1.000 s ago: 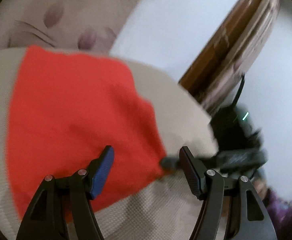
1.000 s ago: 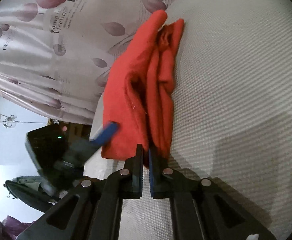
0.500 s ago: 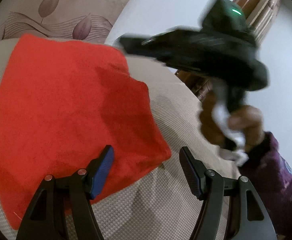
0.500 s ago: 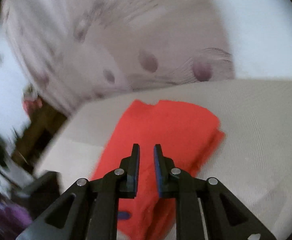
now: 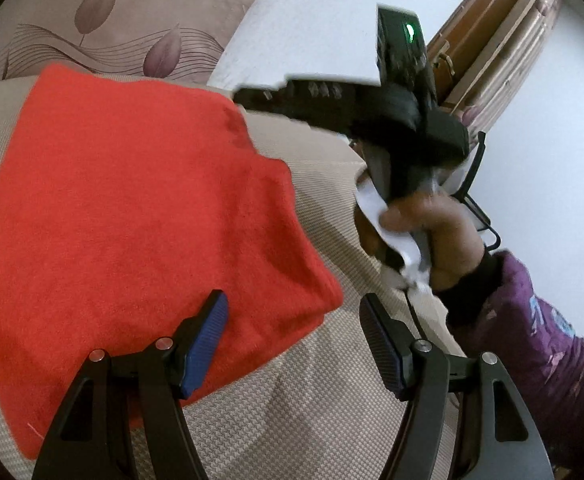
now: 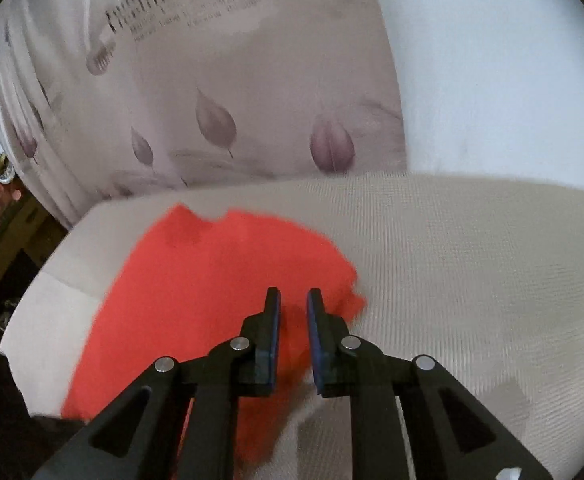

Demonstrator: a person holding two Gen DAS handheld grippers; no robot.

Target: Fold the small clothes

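Pausing between folds: red cloth [image 5: 139, 216] lay flat at frame left on the beige cushion [image 5: 316, 420].
Left gripper [image 5: 292, 340] gaped empty; right gripper [image 6: 292, 336], slightly parted, held nothing. Next likely needed regrasping an edge.

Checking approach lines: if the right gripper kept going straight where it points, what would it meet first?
Probably the red cloth lying on the beige cushion; the right gripper is slightly open, empty, aimed down at it.
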